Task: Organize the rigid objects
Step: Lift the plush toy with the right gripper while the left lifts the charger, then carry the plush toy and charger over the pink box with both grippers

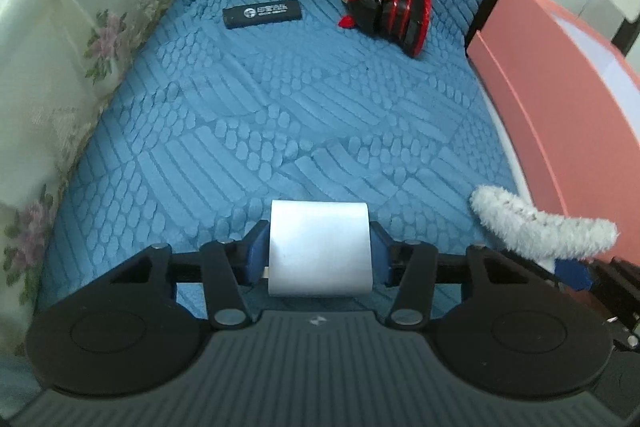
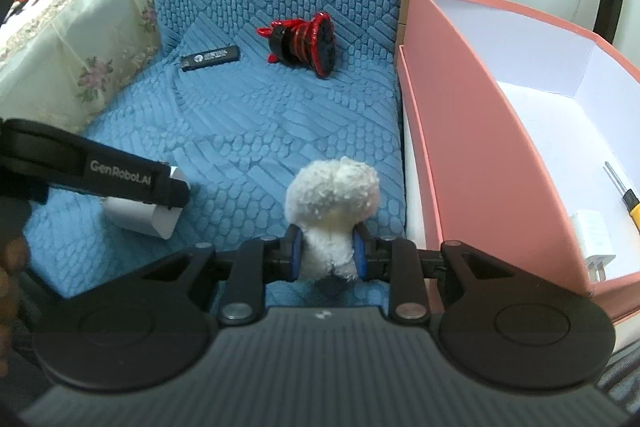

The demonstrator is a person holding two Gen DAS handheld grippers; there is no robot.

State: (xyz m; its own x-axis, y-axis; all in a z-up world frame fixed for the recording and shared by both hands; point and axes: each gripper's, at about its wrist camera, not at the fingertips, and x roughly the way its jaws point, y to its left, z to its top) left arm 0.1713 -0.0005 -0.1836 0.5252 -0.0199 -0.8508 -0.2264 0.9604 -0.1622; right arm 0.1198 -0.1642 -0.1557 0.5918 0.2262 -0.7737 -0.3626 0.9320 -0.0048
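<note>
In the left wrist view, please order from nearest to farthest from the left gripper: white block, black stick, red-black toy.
1. White block: held between the left gripper fingers.
2. Black stick and red-black toy: far back on the blue cover, stick left, toy right; too close to rank.

The right gripper pinches a fluffy white piece between its blue pads over the blue quilted cushion. To its left, the left gripper grips a white charger block. Farther back lie a black stick and a red-and-black toy. On the right, a pink box holds a white plug and a yellow-handled screwdriver
</note>
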